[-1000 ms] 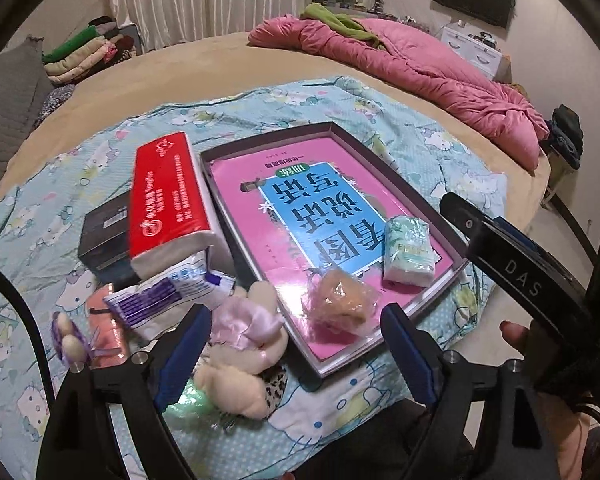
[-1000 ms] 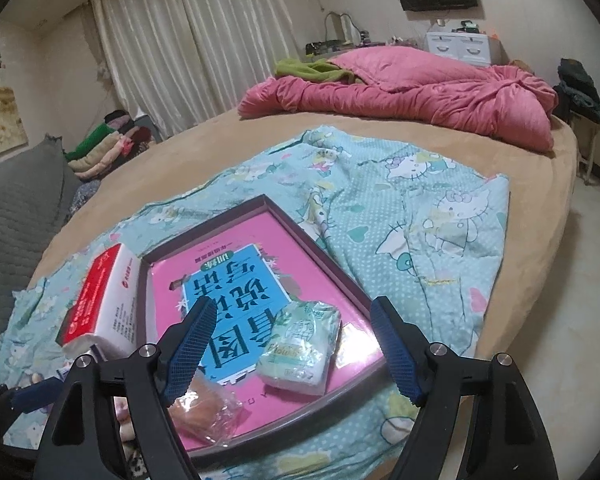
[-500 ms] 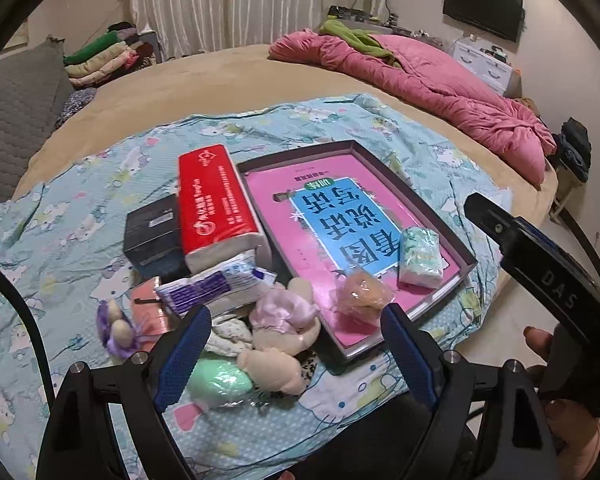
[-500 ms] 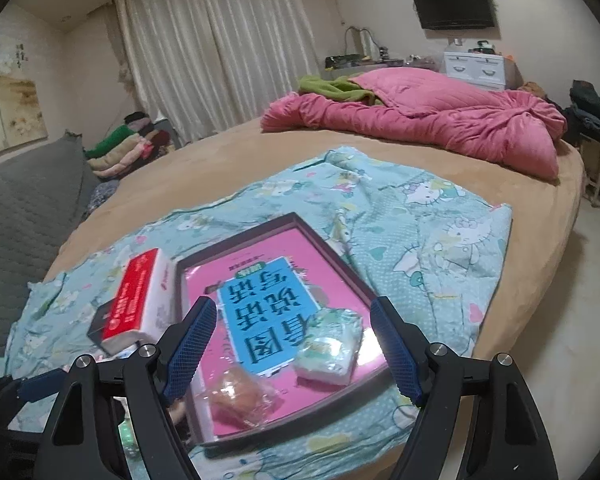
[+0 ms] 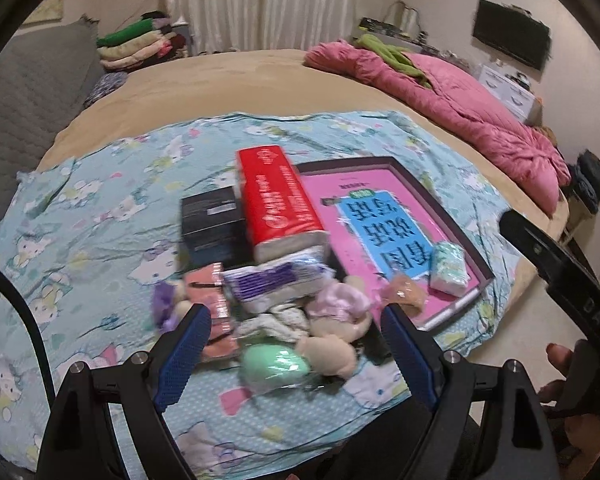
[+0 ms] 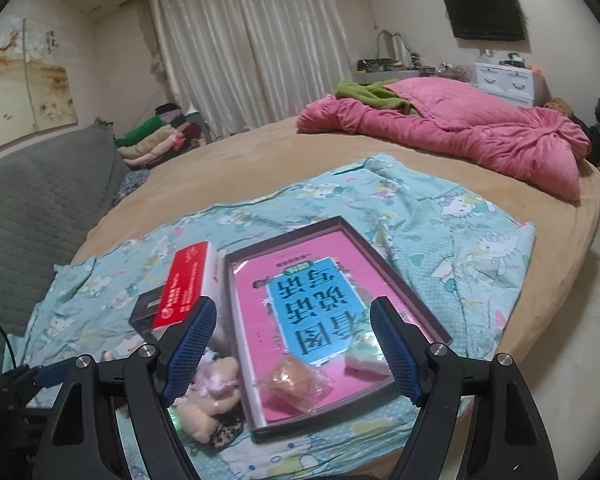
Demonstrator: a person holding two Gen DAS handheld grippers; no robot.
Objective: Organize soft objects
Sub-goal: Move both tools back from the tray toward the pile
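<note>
A: Left gripper point(image 5: 296, 350) has pulled back and swung left since a second ago. The soft pile now sits between its fingers point(image 5: 186, 354), which are spread wide and holding nothing.

B: The right gripper point(image 6: 294, 346) has lifted away too. The tray point(image 6: 416, 292) looks smaller and farther than before. Its fingers point(image 6: 396, 350) are wide apart and empty as well.

A: Soft things: a green pouch point(image 5: 274, 364) nearest, a beige plush toy point(image 5: 326, 350) to its right, and a purple-printed tissue pack point(image 5: 278, 286) beyond them. All of it lies on the cartoon-cat sheet point(image 5: 100, 216), left of the tray.

B: Inside the tray, at its near end, are a wrapped bun point(image 6: 294, 380) and a small pale-green pack point(image 6: 366, 356).

A: Any writing? "DAS" shows on the right gripper's body, far right of the left view. The red tissue box point(image 5: 278, 204) has white lettering, too blurred to read.

B: Big Chinese characters on the tray's blue panel point(image 6: 312, 314) are upside down from here. The black box point(image 5: 212, 228) is half hidden behind the red one, and the pile's left edge is smeared with blur.
</note>
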